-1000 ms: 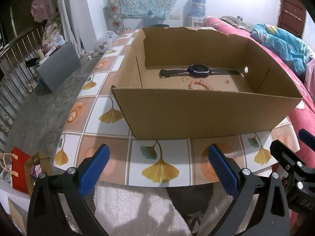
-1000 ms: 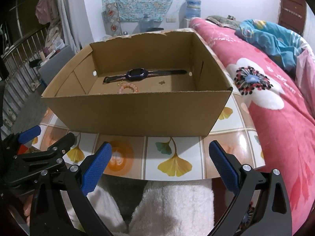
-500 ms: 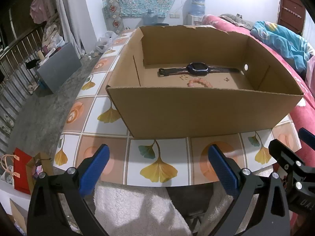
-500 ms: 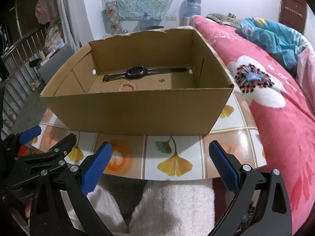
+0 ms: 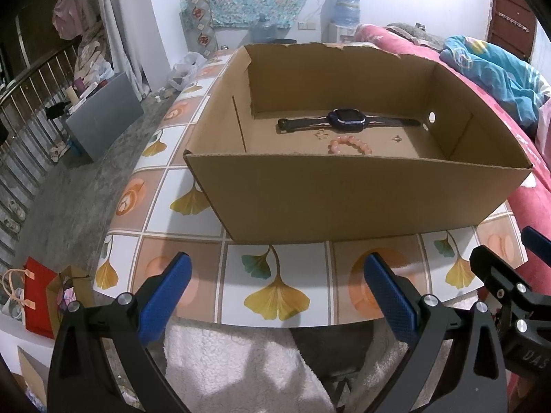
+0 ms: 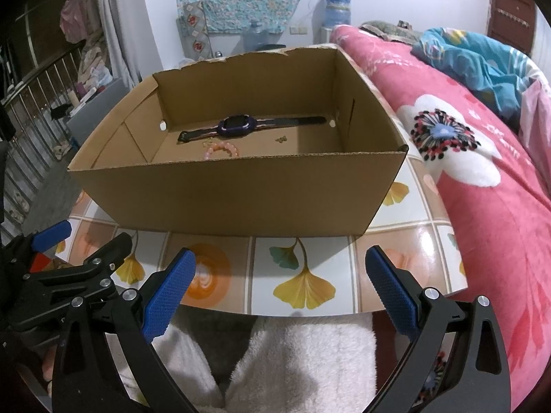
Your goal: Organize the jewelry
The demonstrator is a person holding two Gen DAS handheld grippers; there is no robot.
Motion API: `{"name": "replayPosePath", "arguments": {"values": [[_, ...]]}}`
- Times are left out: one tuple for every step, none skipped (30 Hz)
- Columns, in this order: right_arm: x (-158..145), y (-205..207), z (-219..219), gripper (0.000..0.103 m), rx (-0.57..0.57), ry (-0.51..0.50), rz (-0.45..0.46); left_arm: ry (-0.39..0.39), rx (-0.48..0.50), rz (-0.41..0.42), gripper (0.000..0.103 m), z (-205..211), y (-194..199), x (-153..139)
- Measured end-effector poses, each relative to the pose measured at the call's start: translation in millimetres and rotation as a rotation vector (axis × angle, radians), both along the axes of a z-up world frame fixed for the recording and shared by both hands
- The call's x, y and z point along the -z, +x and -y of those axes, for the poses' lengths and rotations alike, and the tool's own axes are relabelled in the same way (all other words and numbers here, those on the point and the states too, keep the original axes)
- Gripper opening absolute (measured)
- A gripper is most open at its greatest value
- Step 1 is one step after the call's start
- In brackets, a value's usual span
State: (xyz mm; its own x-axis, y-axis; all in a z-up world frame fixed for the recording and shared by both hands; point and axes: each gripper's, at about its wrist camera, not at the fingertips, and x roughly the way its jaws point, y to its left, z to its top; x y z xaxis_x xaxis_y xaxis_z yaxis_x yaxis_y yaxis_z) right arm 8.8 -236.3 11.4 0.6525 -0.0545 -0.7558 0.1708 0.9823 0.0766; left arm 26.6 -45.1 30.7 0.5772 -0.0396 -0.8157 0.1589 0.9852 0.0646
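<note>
a: cardboard box point(image 5: 344, 199) sits on the tiled surface point(image 5: 275, 275), and the jewelry lies on its floor toward the far wall. that looks like the collecting spot.

b: and the tools?

a: left tool point(image 5: 273, 292) and right tool point(image 6: 277, 289) both hang spread wide and empty, near the surface's edge, short of the box. i'd guess they're lined up to reach in.

b: how does the watch point(image 5: 347, 122) lie?

a: flat, strap stretched left to right along the far wall, face up. the pink bead bracelet point(image 5: 349, 145) lies just nearer, with small gold pieces point(image 5: 322, 134) beside it.
</note>
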Motion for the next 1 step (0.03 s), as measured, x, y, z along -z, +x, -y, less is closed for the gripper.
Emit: {"name": "replayPosePath", "arguments": {"values": [[-0.3, 0.0, -0.2, 0.095, 0.001, 0.0, 0.0, 0.0, 0.0, 0.0, 0.098, -0.2, 0.2, -0.1]]}}
